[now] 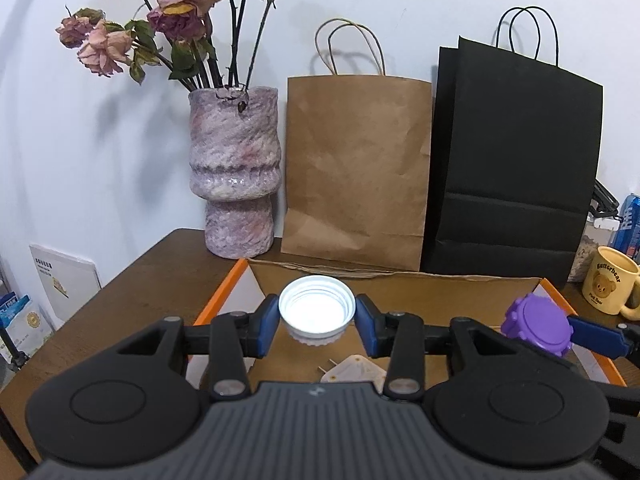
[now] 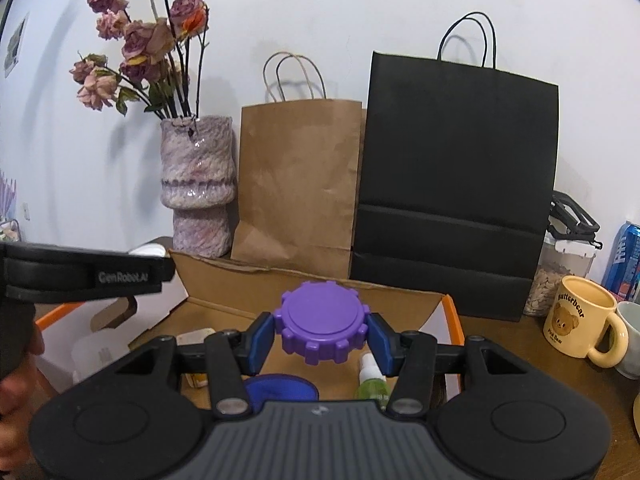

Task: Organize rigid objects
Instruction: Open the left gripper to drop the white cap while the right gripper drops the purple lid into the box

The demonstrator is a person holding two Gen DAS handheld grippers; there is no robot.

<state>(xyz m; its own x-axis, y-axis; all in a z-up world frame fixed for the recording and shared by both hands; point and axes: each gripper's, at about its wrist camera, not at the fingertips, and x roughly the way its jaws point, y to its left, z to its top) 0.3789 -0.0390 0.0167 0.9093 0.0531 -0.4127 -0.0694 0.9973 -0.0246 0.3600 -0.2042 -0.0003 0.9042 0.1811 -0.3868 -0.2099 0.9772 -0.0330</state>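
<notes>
Both grippers are up over the cardboard box point(image 1: 400, 280) on the wooden table point(image 1: 152, 276), and each has a lid in its grasp. The left gripper point(image 1: 317, 322) has its blue pads point(image 1: 267, 326) pressed against either side of a white lid point(image 1: 317, 312), held open side up so the threaded inside shows; the jaws are closed down to the lid's width. Below it, inside the box, lies a pale plug adapter point(image 1: 354, 370).

Over on the right, the right gripper point(image 2: 320, 330) squeezes a purple lid point(image 2: 320, 322) with a notched, gear-like rim, flat top facing up, jaws closed in on its sides. That same purple lid point(image 1: 538, 326) shows at the right edge of the left camera's view, level with the white one and well apart from it. Beneath the right gripper, down in the box, sit a small green spray bottle point(image 2: 372, 384) and a blue round thing point(image 2: 280, 388), partly hidden by the gripper body.

Behind the box, against the wall: a mottled pink vase point(image 1: 236, 172) of dried roses point(image 1: 180, 12), a brown paper bag point(image 1: 356, 168), and a black paper bag point(image 1: 516, 168). Off to the right stands a yellow bear mug point(image 2: 580, 320), with a blue can point(image 2: 626, 256) behind it.
</notes>
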